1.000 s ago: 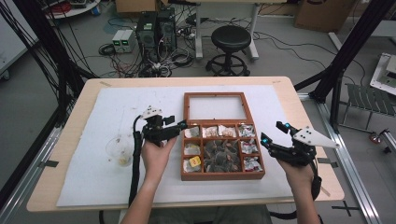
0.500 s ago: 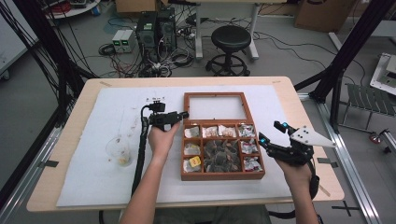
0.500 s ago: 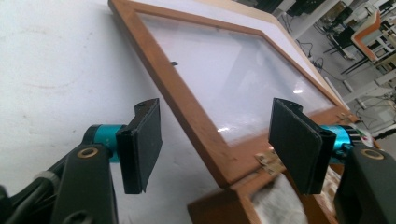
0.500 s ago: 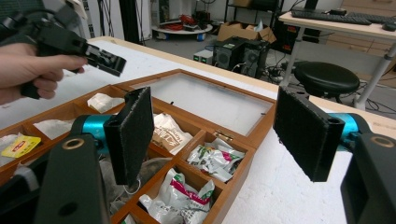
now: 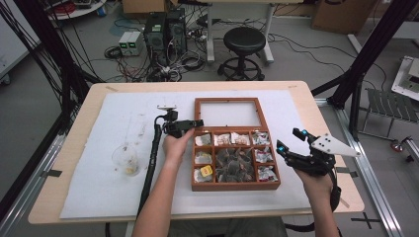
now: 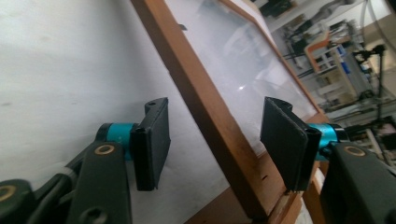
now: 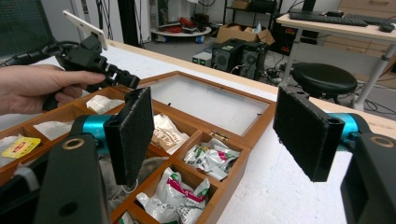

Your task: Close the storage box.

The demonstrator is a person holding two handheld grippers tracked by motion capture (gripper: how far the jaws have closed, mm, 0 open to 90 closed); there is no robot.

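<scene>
Your left hand-held gripper (image 5: pixel 193 123) sits at the left edge of the wooden box (image 5: pixel 236 183), where its open glass lid (image 5: pixel 227 112) lies flat on the desk (image 5: pixel 74 197) at twelve o'clock from the compartments. In the left gripper view its jaws stand wide, straddling the lid's wooden frame (image 6: pixel 205 112) without touching it. Your right hand-held gripper (image 5: pixel 289 143) hovers just off the box's right side, at three o'clock, jaws also spread wide and holding nothing. The compartments hold tea bags and wrapped packets (image 7: pixel 173 191); a yellow packet (image 5: pixel 206 171) lies in the lower left compartment. A small glass flask (image 5: pixel 125 159) stands on the white mat (image 5: pixel 99 192), well apart at nine o'clock from the box.
</scene>
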